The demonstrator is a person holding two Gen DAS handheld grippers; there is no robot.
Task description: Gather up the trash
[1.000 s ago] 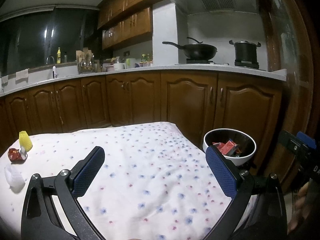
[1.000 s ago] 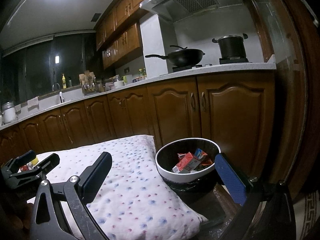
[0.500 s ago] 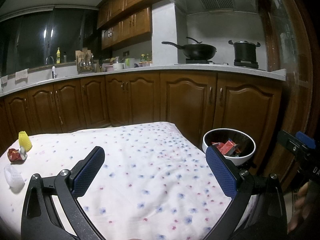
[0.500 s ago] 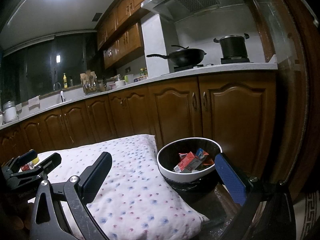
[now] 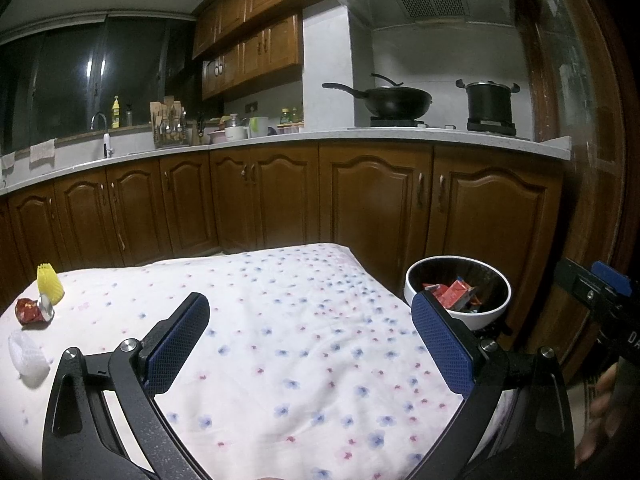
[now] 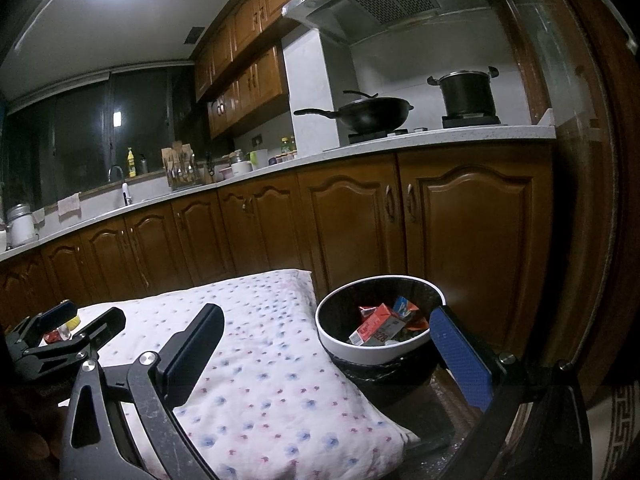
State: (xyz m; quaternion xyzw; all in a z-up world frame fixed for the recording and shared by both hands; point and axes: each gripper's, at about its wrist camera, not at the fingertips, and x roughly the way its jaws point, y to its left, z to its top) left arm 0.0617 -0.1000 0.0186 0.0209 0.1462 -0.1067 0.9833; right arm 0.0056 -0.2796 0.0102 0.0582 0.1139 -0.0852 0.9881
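In the left wrist view a crushed red can, a yellow foam net and a white foam net lie at the far left of the floral cloth. A white-rimmed bin with red cartons stands off the cloth's right end; it also shows in the right wrist view. My left gripper is open and empty above the cloth. My right gripper is open and empty, near the bin. The left gripper also shows in the right wrist view.
Brown kitchen cabinets run behind the cloth under a pale counter with a wok and a pot. A dark wooden door frame stands at the right, beside the bin.
Almost nothing has changed. Both views have shifted very slightly; both grippers stay open and empty.
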